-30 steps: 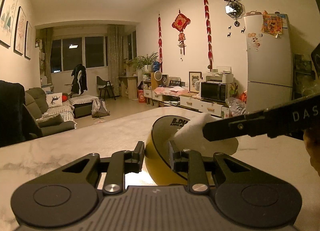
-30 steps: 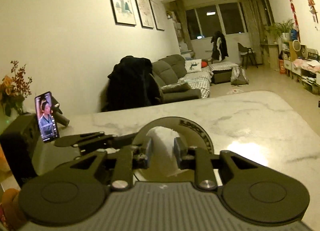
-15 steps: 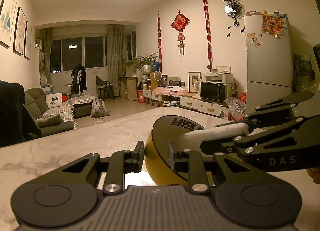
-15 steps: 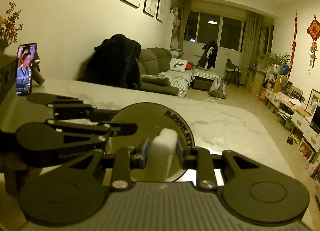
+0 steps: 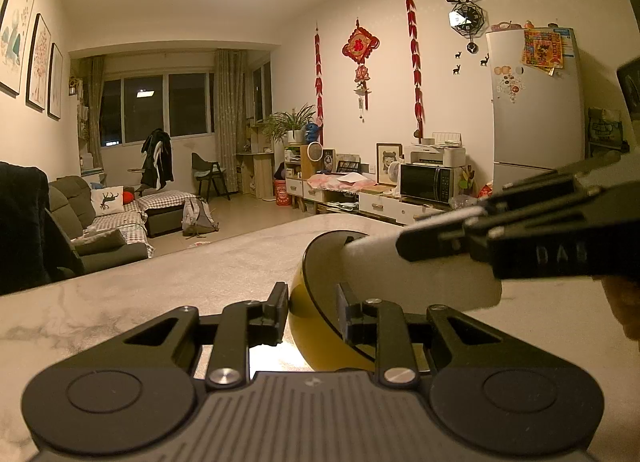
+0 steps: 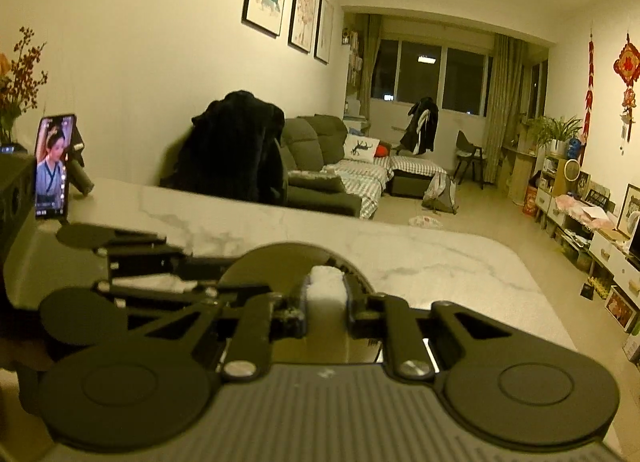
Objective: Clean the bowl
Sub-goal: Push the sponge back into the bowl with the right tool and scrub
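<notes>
Nearest, the left gripper (image 5: 313, 312) pinches the bowl (image 5: 320, 326) by its rim, one finger outside the yellow wall and one inside, tilting it on the marble table (image 5: 168, 282). Just beyond, the right gripper (image 6: 325, 312) clamps a white sponge (image 6: 326, 286) pressed into the dark interior. Pushing too hard could lever the rim free, since the hold is narrow.
</notes>
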The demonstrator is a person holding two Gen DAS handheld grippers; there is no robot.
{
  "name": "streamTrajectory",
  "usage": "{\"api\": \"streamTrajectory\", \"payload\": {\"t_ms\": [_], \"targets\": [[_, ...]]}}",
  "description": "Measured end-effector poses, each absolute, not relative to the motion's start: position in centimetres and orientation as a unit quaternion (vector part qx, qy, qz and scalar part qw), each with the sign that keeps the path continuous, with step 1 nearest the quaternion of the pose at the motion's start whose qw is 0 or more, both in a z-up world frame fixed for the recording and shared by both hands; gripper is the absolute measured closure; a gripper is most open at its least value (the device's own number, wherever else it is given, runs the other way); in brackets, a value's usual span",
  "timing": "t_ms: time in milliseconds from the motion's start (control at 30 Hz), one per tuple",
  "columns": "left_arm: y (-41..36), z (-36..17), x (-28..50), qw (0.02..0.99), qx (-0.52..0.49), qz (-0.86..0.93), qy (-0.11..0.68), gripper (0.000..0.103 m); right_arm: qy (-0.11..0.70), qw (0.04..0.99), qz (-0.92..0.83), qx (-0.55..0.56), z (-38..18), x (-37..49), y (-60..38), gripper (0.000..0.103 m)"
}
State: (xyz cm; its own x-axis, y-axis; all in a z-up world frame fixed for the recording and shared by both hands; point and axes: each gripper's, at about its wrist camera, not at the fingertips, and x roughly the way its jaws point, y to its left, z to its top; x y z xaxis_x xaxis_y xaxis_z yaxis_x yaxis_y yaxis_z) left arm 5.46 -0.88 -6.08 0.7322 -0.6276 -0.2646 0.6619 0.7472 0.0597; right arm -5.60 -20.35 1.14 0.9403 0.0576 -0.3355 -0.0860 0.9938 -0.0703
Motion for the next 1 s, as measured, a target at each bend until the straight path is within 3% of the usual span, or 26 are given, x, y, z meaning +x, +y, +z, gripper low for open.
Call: {"api": "streamTrajectory", "payload": {"t_ms": [400,633,1000], "targets": [[-1.2,-6.1,5.0,0.926,0.08,-0.351,0.11,0.074,0.206,0.976,0.067,0.011,-0.4,-5.3,-20.3,0.085],[-1.3,-6.1,5.0,0.927,0.078,-0.35,0.112,0.074,0.208,0.977,0.047,-0.027,-0.6,-5.3,-19.6,0.082],[-1.3,-6.0,4.9,0.927,0.078,-0.349,0.112,0.074,0.185,0.981,0.026,-0.046,0.1,-5.4,-20.3,0.085]]}}
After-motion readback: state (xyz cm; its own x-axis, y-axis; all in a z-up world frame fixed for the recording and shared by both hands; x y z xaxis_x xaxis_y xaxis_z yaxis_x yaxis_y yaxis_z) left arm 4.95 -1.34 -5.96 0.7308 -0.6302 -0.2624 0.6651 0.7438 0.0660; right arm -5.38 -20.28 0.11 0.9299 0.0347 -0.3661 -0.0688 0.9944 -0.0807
